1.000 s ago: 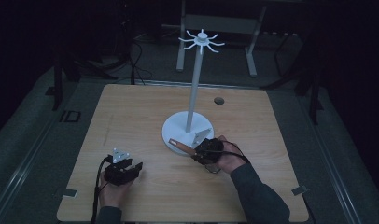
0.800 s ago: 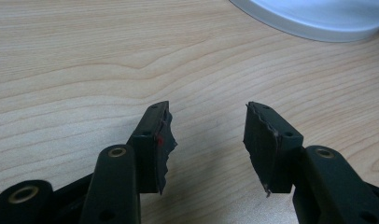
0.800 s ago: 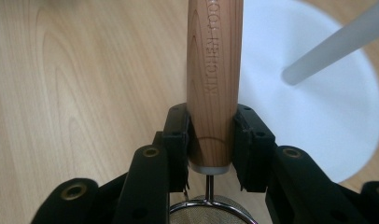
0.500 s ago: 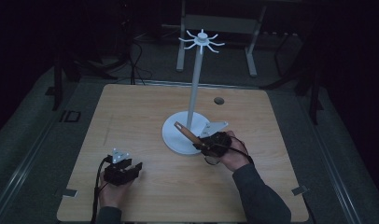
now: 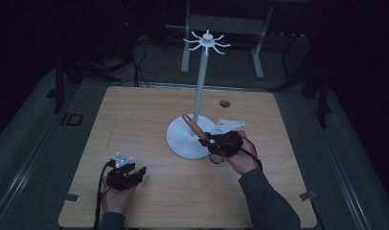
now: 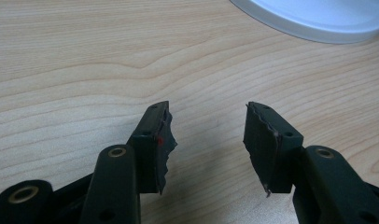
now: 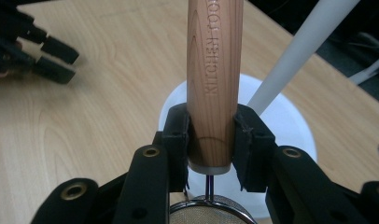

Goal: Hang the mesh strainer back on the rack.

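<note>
High view gives us the light wooden table [image 5: 149,110] first, then the tall white hook stand [image 5: 200,96] on its round base. Our right gripper [image 7: 211,140] clamps the wooden handle of a small mesh strainer [image 7: 214,70], angled above that base. Our left gripper [image 6: 207,140] rests low near the table's front edge, jaws wide apart, holding nothing.

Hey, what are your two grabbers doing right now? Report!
Right gripper shut on wooden-handled strainer, lifted over white stand. Left gripper open, empty, on table. Stand's pole close beside handle.
</note>
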The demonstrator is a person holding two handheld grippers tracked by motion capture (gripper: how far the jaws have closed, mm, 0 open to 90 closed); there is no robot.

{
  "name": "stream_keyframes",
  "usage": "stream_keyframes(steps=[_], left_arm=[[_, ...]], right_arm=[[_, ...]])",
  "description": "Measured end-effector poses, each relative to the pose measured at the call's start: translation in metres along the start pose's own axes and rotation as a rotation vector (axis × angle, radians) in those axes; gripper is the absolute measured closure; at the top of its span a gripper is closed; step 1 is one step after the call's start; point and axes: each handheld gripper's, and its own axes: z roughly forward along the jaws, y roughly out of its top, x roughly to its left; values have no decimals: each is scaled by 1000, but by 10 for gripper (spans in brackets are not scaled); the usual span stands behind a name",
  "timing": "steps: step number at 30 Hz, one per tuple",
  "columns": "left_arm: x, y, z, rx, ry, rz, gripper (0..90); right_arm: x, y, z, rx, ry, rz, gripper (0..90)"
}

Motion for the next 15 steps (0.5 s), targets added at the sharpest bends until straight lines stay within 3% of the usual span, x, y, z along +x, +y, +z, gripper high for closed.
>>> stream_keyframes(steps=[15], left_arm=[[0,0,0,-1,-3,-4,514]], right_arm=[[-8,7,-11,-107,-46,91,689]])
